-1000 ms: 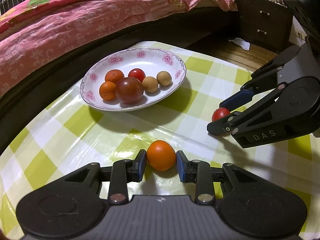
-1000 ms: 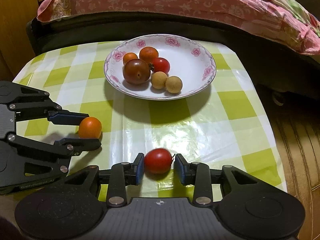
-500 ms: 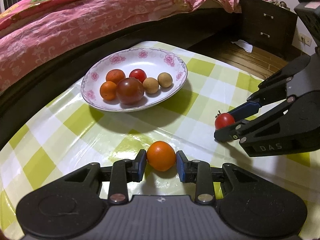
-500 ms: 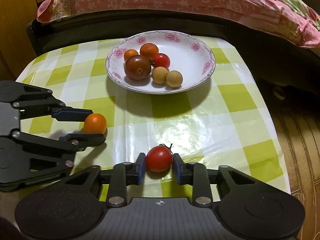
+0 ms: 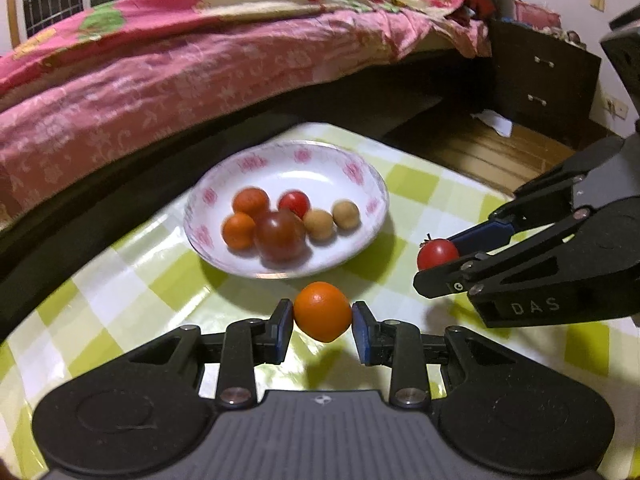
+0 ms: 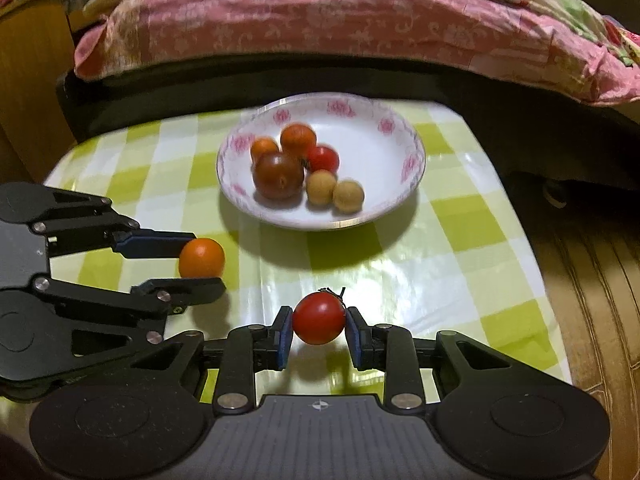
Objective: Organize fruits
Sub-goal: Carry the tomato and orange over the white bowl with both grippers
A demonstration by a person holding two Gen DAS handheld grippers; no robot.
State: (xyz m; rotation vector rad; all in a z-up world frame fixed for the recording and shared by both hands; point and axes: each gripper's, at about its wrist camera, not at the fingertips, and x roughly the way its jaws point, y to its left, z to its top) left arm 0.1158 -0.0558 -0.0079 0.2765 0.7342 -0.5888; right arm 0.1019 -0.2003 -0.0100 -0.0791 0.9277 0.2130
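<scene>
My left gripper (image 5: 322, 320) is shut on an orange tomato (image 5: 322, 311) and holds it above the tablecloth; it also shows in the right wrist view (image 6: 201, 257). My right gripper (image 6: 319, 326) is shut on a red tomato (image 6: 319, 318), also lifted; it shows in the left wrist view (image 5: 437, 253) too. A white plate with pink flowers (image 5: 352, 168) (image 6: 384, 128) stands ahead of both grippers. It holds several small fruits: two orange ones, a red one, a dark brown-red tomato (image 6: 279, 175) and two tan round ones.
The table has a green and white checked cloth (image 6: 460, 232). A bed with a pink quilt (image 5: 160, 80) runs behind it. A dark drawer cabinet (image 5: 540, 80) stands at the back right. The table's right edge drops to a wooden floor (image 6: 592, 280).
Both grippers have lifted their fruits off the cloth and moved toward the plate. The plate now looks smaller and lower in both views.
</scene>
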